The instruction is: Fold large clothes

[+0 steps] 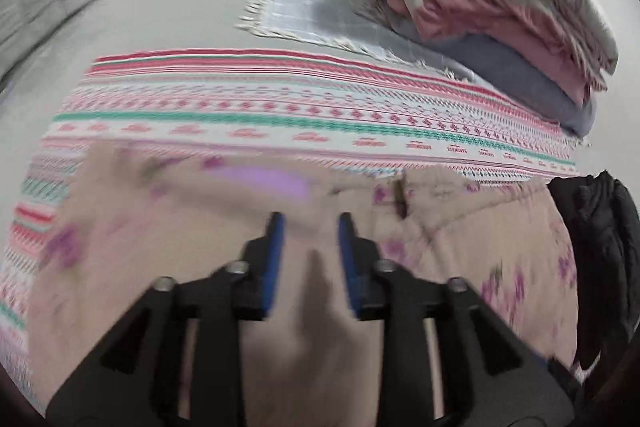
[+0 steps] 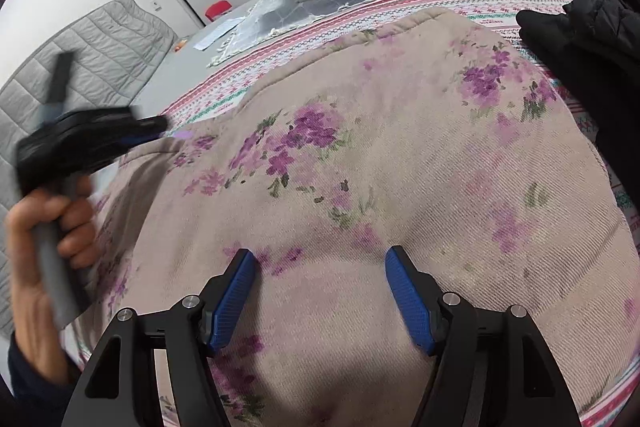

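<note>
A beige woven garment printed with purple flower sprays (image 2: 360, 155) lies spread on a bed, on top of a striped bedspread in pink, red, white and green bands (image 1: 256, 99). The garment fills most of the space under both tools, and its far rounded edge sits close to the middle of the bedspread.

The right hand-held gripper (image 2: 320, 259) hangs over the near part of the garment, pointing down at it. Its blue-padded fingers (image 2: 236, 291) stand wide apart and released, with only flat cloth seen between and below them; nothing is pinched.

The left hand-held gripper (image 1: 312, 223) is over the left part of the same garment, near its far edge. The left wrist view is blurred. Its blue pads stand a little apart with beige cloth showing behind the gap, and no fold is caught between them, so it is released. From the right wrist view this tool appears at the left edge, blurred, above the garment's left border, carried by the person's left hand (image 2: 44, 227) wrapped round the grey handle.

Beyond the garment, a stack of folded pink, grey and cream bedding (image 1: 500, 27) rests at the far right of the bed. A black quilted jacket (image 2: 592, 39) lies just beside the garment's right edge.
</note>
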### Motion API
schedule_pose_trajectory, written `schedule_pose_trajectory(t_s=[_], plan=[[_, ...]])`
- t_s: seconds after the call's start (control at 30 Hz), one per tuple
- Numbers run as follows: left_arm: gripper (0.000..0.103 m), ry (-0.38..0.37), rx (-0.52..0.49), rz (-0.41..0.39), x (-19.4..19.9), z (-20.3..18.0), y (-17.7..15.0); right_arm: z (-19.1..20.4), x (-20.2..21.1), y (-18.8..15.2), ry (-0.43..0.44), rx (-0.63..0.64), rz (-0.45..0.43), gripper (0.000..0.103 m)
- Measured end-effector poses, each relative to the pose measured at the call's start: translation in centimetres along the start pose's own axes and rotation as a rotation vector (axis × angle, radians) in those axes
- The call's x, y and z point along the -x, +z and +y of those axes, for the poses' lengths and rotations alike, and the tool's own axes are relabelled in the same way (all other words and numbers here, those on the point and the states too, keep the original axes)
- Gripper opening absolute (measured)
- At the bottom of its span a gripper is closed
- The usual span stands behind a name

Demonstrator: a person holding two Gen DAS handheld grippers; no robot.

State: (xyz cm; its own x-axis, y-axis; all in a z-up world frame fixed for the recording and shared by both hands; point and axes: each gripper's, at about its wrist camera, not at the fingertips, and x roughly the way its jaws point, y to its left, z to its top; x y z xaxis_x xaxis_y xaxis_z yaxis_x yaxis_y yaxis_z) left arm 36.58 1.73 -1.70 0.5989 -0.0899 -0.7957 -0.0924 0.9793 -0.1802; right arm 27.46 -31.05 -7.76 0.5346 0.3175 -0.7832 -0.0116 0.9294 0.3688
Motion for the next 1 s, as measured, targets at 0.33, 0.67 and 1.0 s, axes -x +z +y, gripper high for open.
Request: schedule_pose_trajectory(t_s=[0.33, 0.67, 1.0], plan=[[0.038, 0.031, 0.201, -0.026, 6.2, 9.6, -8.4, 0.9, 4.1, -0.5, 0.034, 0.013, -0.094, 0.069], [0.034, 0.059, 0.345, -0.004, 3.6, 15.6, -10.2, -2.9, 2.0, -0.2, -0.120, 0.002, -0.044, 0.069], [0.018, 0.059, 0.390, 0.019, 3.6, 16.7, -11.0, -2.5, 1.8, 0.0, -0.190, 0.041, -0.073, 0.069]])
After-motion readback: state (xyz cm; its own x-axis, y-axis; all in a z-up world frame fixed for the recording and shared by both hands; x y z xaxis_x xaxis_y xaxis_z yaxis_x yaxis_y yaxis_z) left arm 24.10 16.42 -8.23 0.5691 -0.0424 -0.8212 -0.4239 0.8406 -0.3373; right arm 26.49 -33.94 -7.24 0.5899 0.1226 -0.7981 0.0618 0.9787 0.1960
